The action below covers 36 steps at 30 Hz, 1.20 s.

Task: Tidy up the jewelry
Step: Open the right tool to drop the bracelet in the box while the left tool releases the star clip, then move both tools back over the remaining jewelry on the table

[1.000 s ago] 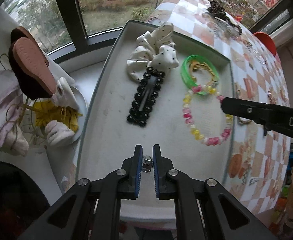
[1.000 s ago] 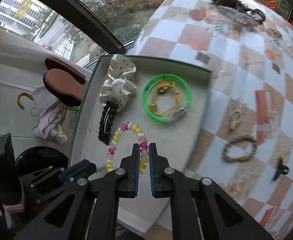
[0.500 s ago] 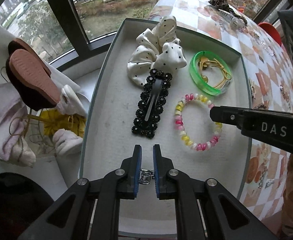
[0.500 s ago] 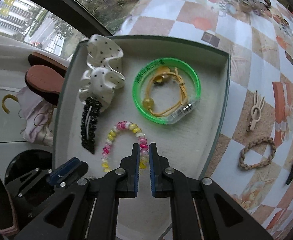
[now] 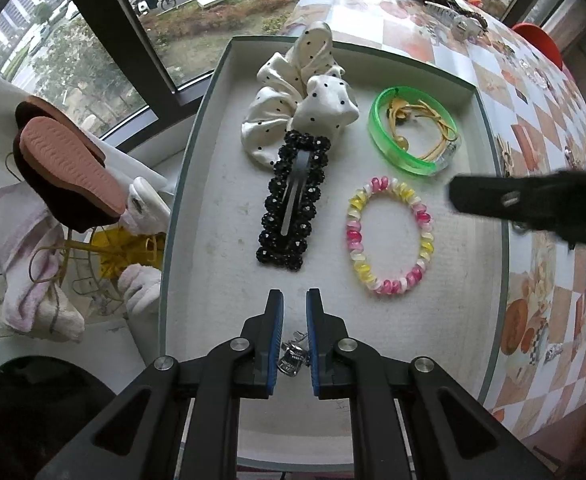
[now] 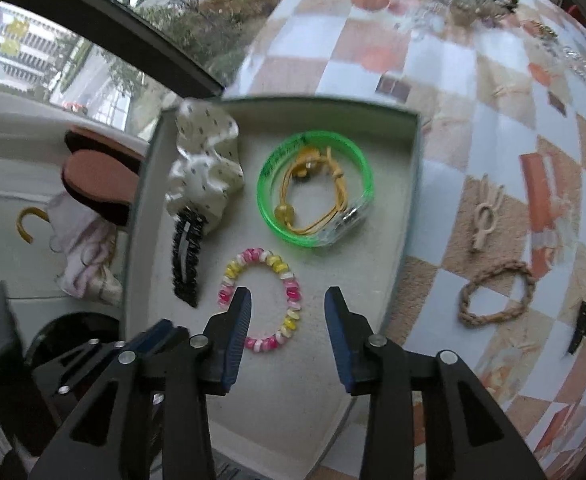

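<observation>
Desk (image 6: 445, 80): checkered orange-and-white cover, by a window. Loose pieces lie on it to the right of the tray: a braided tan bracelet (image 6: 495, 294), a pale knotted clip (image 6: 485, 216), a small black claw clip (image 6: 583, 326), and more items too blurred to name at the far end.

Tray (image 5: 197, 128): shallow, grey-lined, at the desk's left edge. Contents, largest first:
- Polka-dot scrunchie (image 5: 305, 92), far left corner, touching the item below.
- Black beaded hair clip (image 5: 293, 200), lying lengthwise in the middle.
- Green bangle (image 5: 409, 132), far right, with a yellow cord bracelet (image 5: 425, 128) coiled inside it.
- Pink-and-yellow bead bracelet (image 5: 389, 236), flat on the lining just in front of the bangle.

Left gripper (image 5: 294, 300): over the tray's near end, jaws narrow, pinching a small silver metal piece (image 5: 293, 354) deep between the pads; its exact kind cannot be told.

Right gripper (image 6: 287, 300): jaws wide, empty, hovering above the bead bracelet.

Risks, as judged: the silver piece sits far back in the jaws and may snag rather than drop cleanly when released, or land on the near rim and slip off. The right gripper's jaws could catch the bead bracelet and drag it into the bangle.
</observation>
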Available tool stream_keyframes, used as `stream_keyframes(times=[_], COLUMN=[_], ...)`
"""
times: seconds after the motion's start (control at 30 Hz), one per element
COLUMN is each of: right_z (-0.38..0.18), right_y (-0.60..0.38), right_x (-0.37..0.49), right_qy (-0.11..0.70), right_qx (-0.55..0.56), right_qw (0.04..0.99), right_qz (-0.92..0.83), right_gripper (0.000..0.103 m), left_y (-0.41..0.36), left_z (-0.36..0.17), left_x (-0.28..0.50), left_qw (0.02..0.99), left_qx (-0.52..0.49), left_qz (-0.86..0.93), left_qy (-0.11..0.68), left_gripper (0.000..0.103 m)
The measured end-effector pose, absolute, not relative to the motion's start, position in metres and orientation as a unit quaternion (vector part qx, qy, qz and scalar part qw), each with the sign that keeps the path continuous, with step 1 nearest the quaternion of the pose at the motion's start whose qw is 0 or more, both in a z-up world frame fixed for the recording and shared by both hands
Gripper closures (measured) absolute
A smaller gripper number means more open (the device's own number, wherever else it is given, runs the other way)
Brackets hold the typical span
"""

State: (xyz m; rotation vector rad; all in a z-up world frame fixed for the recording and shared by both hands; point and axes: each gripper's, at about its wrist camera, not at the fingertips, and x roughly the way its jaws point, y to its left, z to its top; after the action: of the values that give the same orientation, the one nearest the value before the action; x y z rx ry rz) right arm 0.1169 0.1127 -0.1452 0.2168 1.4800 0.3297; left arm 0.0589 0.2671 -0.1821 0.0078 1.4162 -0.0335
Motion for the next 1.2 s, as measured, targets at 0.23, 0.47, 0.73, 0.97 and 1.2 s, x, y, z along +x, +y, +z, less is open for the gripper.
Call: stream_keyframes(times=[0.23, 0.47, 0.73, 0.97, 1.2], right_z=[-0.119, -0.110, -0.109, -0.110, -0.108], right_y=[0.068, 0.009, -0.030, -0.056, -0.073], right_x=[0.096, 0.063, 0.036, 0.012, -0.007], right_qy=[0.654, 0.654, 0.656, 0.659, 0.653], right_qx=[0.121, 0.158, 0.180, 0.196, 0.218], right_qw=[0.737, 0.737, 0.733, 0.725, 0.723], right_qz=[0.119, 0.061, 0.010, -0.029, -0.061], right_gripper=[0.059, 0.059, 0.059, 0.043, 0.035], left_y=[0.263, 0.262, 0.252, 0.233, 0.223], left_z=[-0.182, -0.180, -0.157, -0.139, -0.142], left_x=[0.061, 0.062, 0.063, 0.054, 0.049], left_qw=[0.758, 0.758, 0.771, 0.775, 0.765], left_qx=[0.013, 0.019, 0.041, 0.057, 0.058], left_qz=[-0.017, -0.013, -0.016, -0.022, -0.058], left_qy=[0.652, 0.652, 0.635, 0.629, 0.639], left_gripper=[0.087, 0.000, 0.000, 0.000, 0.000])
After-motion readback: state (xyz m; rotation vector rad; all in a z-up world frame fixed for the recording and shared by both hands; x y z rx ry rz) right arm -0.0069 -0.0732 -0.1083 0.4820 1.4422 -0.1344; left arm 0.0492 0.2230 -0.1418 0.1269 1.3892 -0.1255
